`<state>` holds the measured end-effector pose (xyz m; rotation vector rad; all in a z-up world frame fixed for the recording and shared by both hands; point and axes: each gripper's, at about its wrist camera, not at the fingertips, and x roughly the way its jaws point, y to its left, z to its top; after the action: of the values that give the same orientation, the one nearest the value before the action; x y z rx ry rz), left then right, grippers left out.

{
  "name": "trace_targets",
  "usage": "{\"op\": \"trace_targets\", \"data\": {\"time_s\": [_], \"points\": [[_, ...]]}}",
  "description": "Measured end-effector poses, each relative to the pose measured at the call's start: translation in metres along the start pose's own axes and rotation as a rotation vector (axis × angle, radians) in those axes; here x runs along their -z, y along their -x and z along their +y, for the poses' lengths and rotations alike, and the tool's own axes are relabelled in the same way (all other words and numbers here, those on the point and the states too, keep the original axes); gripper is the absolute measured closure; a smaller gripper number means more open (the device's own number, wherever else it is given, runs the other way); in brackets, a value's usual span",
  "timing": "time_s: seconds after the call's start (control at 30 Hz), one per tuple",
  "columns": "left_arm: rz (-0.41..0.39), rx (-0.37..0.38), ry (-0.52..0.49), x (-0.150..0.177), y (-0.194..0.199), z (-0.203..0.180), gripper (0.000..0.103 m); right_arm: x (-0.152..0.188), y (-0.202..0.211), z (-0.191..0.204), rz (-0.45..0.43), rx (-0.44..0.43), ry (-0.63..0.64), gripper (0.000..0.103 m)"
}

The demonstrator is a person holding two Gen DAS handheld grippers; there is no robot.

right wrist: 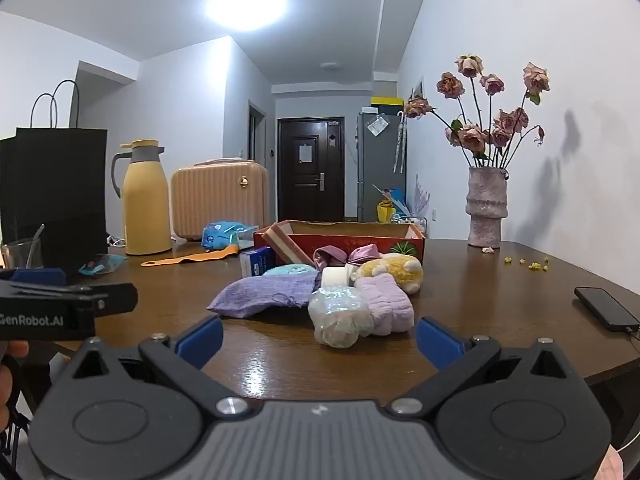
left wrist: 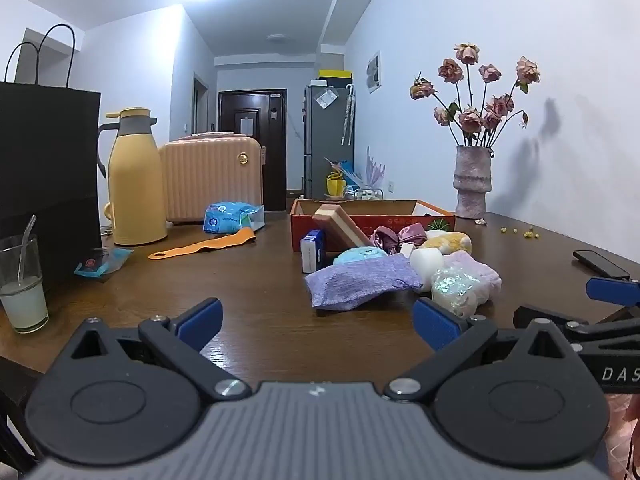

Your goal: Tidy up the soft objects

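A pile of soft things lies on the brown table (left wrist: 248,292) in front of an orange cardboard box (left wrist: 400,222): a purple cloth pouch (left wrist: 360,282), a light blue plush (left wrist: 358,256), a white foam block (left wrist: 426,262), an iridescent wrapped ball (left wrist: 458,286), a lilac fluffy cloth (left wrist: 478,270), a yellow plush toy (left wrist: 450,242) and pink satin scrunchies (left wrist: 396,236). My left gripper (left wrist: 318,322) is open and empty, just short of the pouch. My right gripper (right wrist: 320,340) is open and empty, just short of the iridescent ball (right wrist: 338,316) and lilac cloth (right wrist: 386,304).
A yellow thermos (left wrist: 134,178), a peach case (left wrist: 212,178), a black paper bag (left wrist: 48,168), a glass with a straw (left wrist: 22,282), a blue wipes pack (left wrist: 232,218) and an orange strap (left wrist: 204,246) stand left. A vase of dried roses (left wrist: 472,182) and a phone (right wrist: 606,308) are right.
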<state>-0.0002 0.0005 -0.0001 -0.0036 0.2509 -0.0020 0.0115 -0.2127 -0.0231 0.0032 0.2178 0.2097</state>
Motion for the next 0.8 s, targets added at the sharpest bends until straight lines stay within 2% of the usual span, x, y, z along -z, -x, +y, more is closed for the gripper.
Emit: {"op": "trace_targets", "data": {"time_s": [0.8], "points": [[0.005, 0.010, -0.027, 0.0006, -0.0014, -0.0043, 0.000, 0.0000, -0.0032, -0.0050, 0.004, 0.000, -0.023, 0.000]]}}
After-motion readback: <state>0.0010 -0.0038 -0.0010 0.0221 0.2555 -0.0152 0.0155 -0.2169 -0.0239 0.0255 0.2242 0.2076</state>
